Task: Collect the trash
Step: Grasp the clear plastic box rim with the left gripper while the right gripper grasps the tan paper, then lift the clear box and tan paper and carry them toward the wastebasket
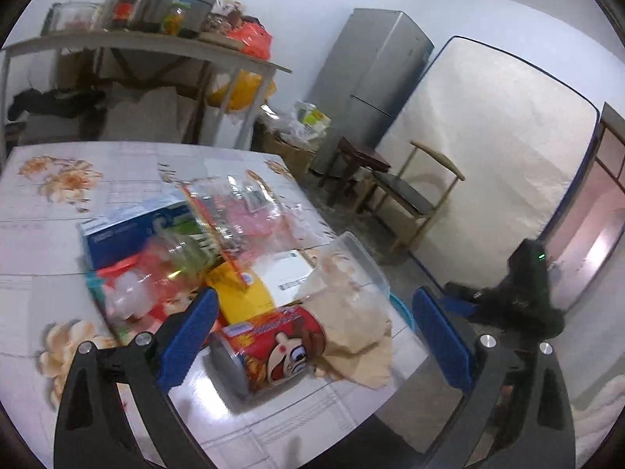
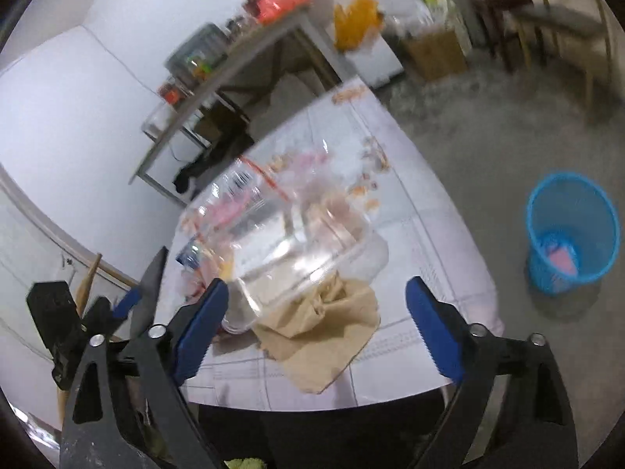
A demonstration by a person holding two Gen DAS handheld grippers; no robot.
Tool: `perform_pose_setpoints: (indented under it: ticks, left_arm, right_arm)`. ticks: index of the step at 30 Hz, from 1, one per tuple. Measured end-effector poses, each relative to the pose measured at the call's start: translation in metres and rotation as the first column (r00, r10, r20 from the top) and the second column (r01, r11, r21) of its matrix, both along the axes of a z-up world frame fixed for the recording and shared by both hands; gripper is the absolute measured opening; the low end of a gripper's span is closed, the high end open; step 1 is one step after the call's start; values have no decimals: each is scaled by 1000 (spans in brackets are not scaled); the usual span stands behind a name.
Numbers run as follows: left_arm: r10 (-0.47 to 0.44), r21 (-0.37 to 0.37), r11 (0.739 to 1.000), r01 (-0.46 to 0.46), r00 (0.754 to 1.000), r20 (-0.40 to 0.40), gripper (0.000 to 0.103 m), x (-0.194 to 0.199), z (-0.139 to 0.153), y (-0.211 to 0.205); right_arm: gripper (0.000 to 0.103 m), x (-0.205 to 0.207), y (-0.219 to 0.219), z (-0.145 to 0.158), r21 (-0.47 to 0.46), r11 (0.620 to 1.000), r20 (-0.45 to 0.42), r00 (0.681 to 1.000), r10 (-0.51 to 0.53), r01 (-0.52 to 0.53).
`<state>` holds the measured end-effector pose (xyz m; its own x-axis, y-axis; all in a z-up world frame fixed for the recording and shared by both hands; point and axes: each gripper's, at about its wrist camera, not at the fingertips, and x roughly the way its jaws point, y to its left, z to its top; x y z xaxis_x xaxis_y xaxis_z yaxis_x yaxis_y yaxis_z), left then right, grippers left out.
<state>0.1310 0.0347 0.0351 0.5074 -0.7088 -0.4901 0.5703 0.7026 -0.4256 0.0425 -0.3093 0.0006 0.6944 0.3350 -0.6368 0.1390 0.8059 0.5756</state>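
Note:
A heap of trash lies on the flowered tablecloth [image 1: 58, 195]. At its front is a red chip can [image 1: 273, 348] on its side, with a crumpled tan paper [image 1: 351, 324] against it. Behind them are a yellow pack [image 1: 242, 297], a white box [image 1: 291, 273], a blue-and-white carton [image 1: 125, 230] and a clear plastic bag [image 1: 238, 203]. My left gripper [image 1: 312, 336] is open just above the can, one blue finger on each side of it. My right gripper [image 2: 316, 332] is open over the tan paper [image 2: 324, 324], in front of a clear plastic tub [image 2: 297, 242]. Neither holds anything.
A blue mesh bin [image 2: 570, 230] stands on the floor to the right of the table, with something pink inside. Behind the table are a cluttered shelf table [image 1: 148, 43], a grey fridge [image 1: 371, 78], a leaning mattress [image 1: 488, 148] and a wooden chair [image 1: 418, 191].

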Motion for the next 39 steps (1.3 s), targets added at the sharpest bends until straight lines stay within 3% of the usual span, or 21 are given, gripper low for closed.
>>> perform_pose_setpoints:
  ticks: [4, 8, 12, 16, 21, 27, 30, 34, 39]
  left_arm:
    - [-68, 16, 998, 68, 998, -11, 86, 26, 7, -25]
    - [-135, 174, 975, 137, 991, -24, 75, 54, 7, -70]
    - [-206, 325, 918, 227, 974, -100, 62, 82, -9, -115]
    - [-233, 411, 865, 287, 956, -178, 48, 99, -29, -141]
    - [-234, 490, 819, 300, 953, -193, 27, 100, -46, -155]
    - [-211, 480, 833, 276, 960, -185, 4, 98, -48, -153]
    - [-191, 481, 844, 237, 971, -144, 4, 95, -43, -150]
    - [-179, 427, 879, 213, 977, -120, 4, 92, -33, -142]
    - [-155, 370, 911, 182, 983, -101, 4, 90, -23, -133]
  right_arm:
    - [75, 9, 8, -12, 39, 999, -60, 998, 0, 2]
    - [72, 15, 20, -17, 0, 1000, -86, 996, 11, -11]
    - [72, 16, 35, -17, -97, 993, -84, 995, 59, -67]
    - [69, 15, 45, -17, -174, 979, -69, 993, 91, -102]
    - [66, 12, 47, -21, -200, 970, -66, 990, 126, -137]
    - [64, 8, 54, -22, -229, 956, -49, 983, 174, -181]
    - [66, 8, 59, -22, -243, 947, -44, 978, 205, -209]
    - [76, 14, 67, -25, -281, 934, -49, 976, 214, -219]
    - [81, 28, 70, -35, -211, 957, -62, 980, 188, -197]
